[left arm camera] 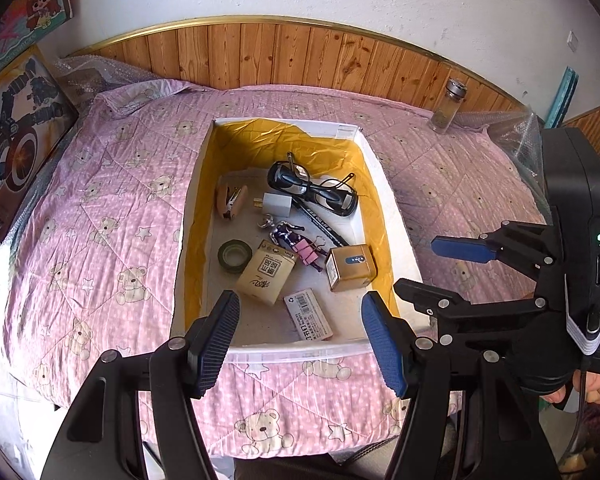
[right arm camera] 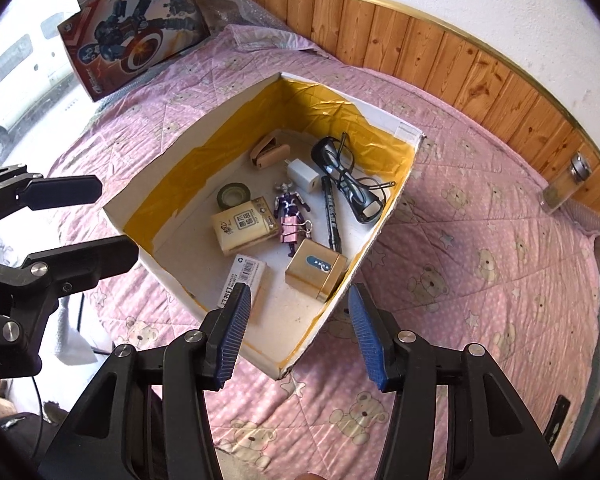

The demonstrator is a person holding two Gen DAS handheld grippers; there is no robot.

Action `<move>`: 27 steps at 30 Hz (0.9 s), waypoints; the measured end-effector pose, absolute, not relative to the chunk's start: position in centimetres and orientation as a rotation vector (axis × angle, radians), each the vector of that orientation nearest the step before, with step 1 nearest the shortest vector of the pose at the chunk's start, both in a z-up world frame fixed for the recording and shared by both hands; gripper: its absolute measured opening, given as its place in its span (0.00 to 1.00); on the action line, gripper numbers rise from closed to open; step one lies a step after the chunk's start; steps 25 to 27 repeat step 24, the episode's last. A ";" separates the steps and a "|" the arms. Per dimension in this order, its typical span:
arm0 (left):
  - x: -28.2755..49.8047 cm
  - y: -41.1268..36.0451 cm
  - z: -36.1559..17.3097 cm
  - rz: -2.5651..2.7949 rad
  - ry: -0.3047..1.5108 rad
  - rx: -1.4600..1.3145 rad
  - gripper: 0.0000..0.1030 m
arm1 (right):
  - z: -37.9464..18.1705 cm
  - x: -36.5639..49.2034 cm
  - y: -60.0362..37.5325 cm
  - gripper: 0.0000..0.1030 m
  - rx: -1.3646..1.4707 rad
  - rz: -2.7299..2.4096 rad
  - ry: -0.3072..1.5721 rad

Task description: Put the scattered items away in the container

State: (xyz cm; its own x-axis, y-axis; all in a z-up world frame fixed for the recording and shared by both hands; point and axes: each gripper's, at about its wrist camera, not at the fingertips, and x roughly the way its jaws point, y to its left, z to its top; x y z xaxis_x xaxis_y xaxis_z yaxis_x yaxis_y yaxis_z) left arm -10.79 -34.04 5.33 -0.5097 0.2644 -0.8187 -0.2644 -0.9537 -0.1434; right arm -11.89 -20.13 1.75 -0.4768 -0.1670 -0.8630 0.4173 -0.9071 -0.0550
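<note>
Container (left arm camera: 384, 216): light cardboard box, yellow-lined, resting on the pink quilted bed (left arm camera: 100, 208); best held by a side wall.
Glasses (left arm camera: 312, 188): inside the box, fragile; grip the frame.
Left hand-held gripper (left arm camera: 300, 338): spread wide, empty.
Right hand-held gripper (right arm camera: 298, 334): spread wide, empty, over the box corner.

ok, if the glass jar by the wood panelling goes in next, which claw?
Right, likely. The glass jar stands far right on the quilt; the right claw, open and empty, is on that side. The left claw, also open, faces the box, further left.
</note>
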 end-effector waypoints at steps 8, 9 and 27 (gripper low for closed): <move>-8.2 -32.8 6.4 2.494 0.008 -1.306 0.63 | 3.2 -9.9 -18.9 0.53 1.336 -2.446 0.230; -7.9 -32.7 6.6 2.496 0.012 -1.300 0.63 | 3.2 -9.7 -18.8 0.53 1.337 -2.445 0.223; -5.2 -31.6 7.4 2.503 0.025 -1.265 0.63 | 4.1 -6.4 -18.5 0.53 1.286 -2.501 0.256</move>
